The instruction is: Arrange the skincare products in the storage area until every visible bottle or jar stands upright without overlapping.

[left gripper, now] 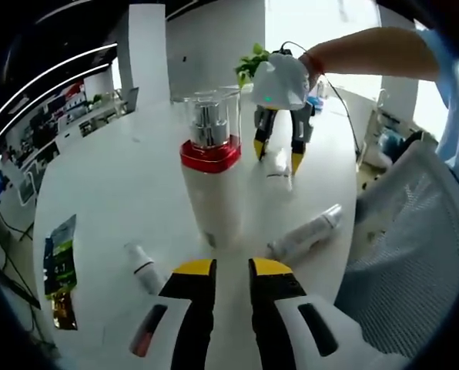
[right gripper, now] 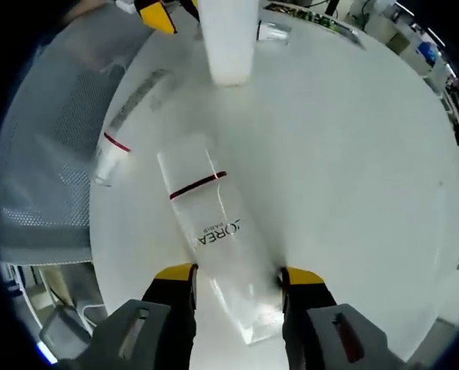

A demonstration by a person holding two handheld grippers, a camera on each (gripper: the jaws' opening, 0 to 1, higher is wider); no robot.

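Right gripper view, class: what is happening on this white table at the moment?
A person is tidying skincare products with two handheld grippers. The right gripper is open, its fingers either side of a clear L'Oreal bottle lying flat on the white table. The left gripper hangs empty, near a tall pump bottle that stands upright. A white tube and a small bottle lie on their sides.

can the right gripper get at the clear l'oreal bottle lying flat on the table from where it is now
Probably yes. In the right gripper view the right gripper is open, with its jaws on either side of the lying clear bottle on the white table, and nothing sits between them.
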